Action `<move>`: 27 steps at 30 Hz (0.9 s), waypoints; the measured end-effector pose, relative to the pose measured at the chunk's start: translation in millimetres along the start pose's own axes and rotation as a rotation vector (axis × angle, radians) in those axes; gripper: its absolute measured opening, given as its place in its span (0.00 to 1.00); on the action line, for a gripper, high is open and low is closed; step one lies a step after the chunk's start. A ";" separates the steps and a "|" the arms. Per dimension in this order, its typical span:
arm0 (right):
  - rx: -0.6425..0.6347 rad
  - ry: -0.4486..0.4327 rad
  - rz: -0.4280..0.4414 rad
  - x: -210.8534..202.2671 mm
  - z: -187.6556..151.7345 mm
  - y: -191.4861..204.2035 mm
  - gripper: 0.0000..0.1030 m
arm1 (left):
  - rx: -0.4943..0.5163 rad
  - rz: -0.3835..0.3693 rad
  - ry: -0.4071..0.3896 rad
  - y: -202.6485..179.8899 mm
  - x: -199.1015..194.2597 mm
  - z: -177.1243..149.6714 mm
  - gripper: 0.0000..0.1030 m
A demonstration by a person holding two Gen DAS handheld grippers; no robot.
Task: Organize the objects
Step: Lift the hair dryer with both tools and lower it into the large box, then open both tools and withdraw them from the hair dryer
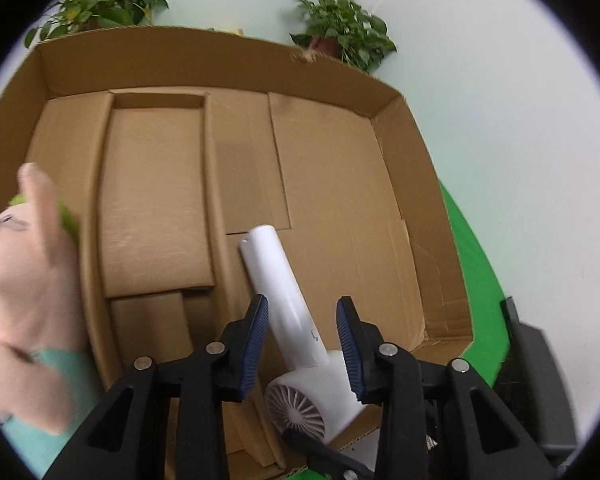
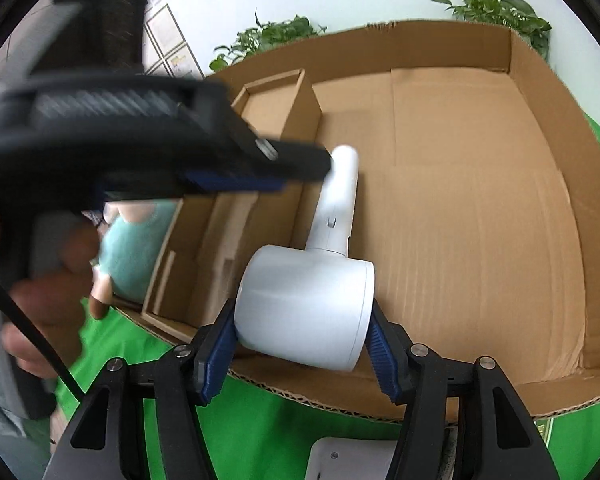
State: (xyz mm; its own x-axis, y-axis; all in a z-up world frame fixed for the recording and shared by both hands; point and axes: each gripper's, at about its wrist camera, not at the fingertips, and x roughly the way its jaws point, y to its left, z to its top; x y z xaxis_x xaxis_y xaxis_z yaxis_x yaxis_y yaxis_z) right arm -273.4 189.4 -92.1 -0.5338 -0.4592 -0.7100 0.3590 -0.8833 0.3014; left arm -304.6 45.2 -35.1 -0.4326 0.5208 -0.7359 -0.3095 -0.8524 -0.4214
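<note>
A white hair dryer (image 1: pixel 284 292) lies in a large open cardboard box (image 1: pixel 340 152). Its handle points toward the far wall. My left gripper (image 1: pixel 302 316) is open, its blue pads standing either side of the handle without touching it. In the right wrist view my right gripper (image 2: pixel 302 320) is shut on the dryer's barrel (image 2: pixel 304 308), with the handle (image 2: pixel 336 200) pointing away. The left gripper's finger (image 2: pixel 236 168) crosses the upper left of that view, near the handle's end.
Cardboard dividers (image 1: pixel 156 200) form compartments in the box's left half. A plush toy in pink and teal (image 1: pixel 24 292) sits by the box's left wall. Green cloth (image 2: pixel 260 432) covers the table. Potted plants (image 1: pixel 340 28) stand behind the box. A white flat object (image 2: pixel 352 460) lies below the right gripper.
</note>
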 end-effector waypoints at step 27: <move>-0.076 -0.047 0.056 -60.6 -34.1 -28.3 0.73 | -0.140 -0.001 0.026 39.5 -15.8 -75.7 0.29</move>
State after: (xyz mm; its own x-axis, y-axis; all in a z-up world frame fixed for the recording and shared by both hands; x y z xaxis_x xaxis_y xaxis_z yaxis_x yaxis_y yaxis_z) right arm -225.2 245.5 -79.3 -0.5462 -0.5129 -0.6623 0.4449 -0.8475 0.2894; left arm -245.9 -0.1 -80.3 -0.4101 0.5217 -0.7481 -0.1877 -0.8510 -0.4906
